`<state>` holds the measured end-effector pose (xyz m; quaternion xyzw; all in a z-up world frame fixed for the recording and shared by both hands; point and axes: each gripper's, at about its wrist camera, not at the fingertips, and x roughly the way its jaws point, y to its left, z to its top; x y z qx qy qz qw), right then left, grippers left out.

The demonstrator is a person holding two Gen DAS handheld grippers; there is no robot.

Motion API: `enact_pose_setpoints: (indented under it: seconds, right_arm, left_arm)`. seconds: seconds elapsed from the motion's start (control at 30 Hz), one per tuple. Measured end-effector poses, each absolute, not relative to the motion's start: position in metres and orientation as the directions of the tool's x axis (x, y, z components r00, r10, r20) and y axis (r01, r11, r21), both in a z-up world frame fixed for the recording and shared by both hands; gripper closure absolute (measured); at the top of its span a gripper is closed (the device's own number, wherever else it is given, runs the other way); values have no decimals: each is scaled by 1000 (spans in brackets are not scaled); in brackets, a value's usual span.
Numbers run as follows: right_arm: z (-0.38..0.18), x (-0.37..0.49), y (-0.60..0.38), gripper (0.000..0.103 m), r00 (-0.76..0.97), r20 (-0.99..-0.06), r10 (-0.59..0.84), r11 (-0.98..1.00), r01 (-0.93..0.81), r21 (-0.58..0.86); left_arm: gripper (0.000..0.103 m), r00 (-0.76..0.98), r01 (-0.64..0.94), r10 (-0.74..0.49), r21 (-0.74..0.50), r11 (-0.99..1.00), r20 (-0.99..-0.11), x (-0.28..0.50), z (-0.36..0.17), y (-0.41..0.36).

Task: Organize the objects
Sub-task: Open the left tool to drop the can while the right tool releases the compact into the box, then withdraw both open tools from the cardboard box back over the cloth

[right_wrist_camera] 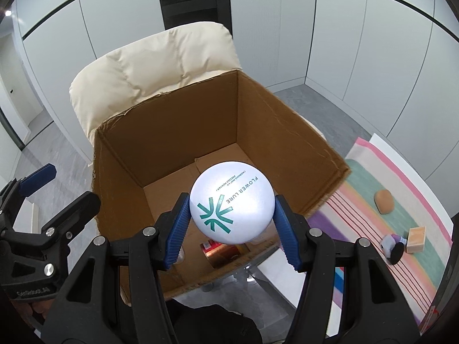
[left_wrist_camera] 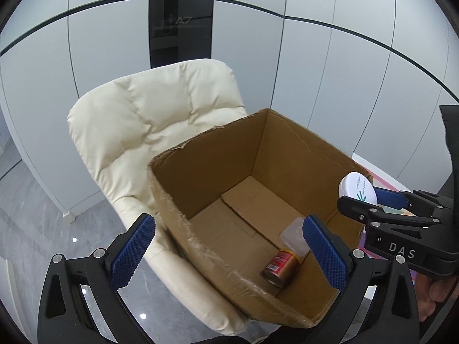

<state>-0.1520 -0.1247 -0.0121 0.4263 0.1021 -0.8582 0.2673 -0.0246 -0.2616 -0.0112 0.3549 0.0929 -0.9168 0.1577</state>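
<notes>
The white round compact (right_wrist_camera: 231,202) reads "FLOWER LURE" in teal beside a star-like logo, the right hand-held gripper (left_wrist_camera: 370,197) bears "DAS" on its black body, and "A7" marks the dark wall panel (left_wrist_camera: 181,17) behind the compact.

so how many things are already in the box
2: a red and gold can lying on its side near the front wall of the cardboard box, and a clear plastic container just behind it. More may be hidden.

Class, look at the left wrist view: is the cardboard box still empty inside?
No, the cardboard box already holds a red can and a clear plastic container on its floor.
</notes>
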Motion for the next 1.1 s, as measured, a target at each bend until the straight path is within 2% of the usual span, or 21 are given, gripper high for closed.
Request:
enact_pose_setpoints:
  seconds: [0.23,0.27,0.33,0.4,0.57,0.63,1.1]
  right_arm:
    - [-18,-153,-139,41,-488,-795,-360,-828,560,31]
    - [-17,-153,-138,38,-493,-791,-362,-829,558,31]
    - [-15,-153,-136,25,-501,-784,-366,-832,554,34]
    - [-12,-154,-131,18,-516,-775,-365,-842,539,38]
    - [-10,-161,-118,8,-533,-770,-352,-867,495,54]
    - [-10,-162,-113,1,-540,-767,-345,-873,485,52]
    - [-6,-171,-66,0,-588,-755,-290,-910,414,27]
  left_arm:
    - [0,-690,375,-243,-50,-926,-682,-19,-10,-269]
    - [0,-688,377,-245,-48,-925,-683,-20,-11,-270]
    - [0,-689,380,-242,-56,-923,-684,-20,-11,-270]
    - [0,-691,383,-234,-71,-921,-684,-20,-11,-269]
    - [0,-685,381,-236,-63,-922,-689,-26,-13,-264]
    - [0,-687,378,-235,-62,-924,-687,-29,-13,-260]
    - [0,-712,322,-177,-92,-942,-679,-55,-12,-227]
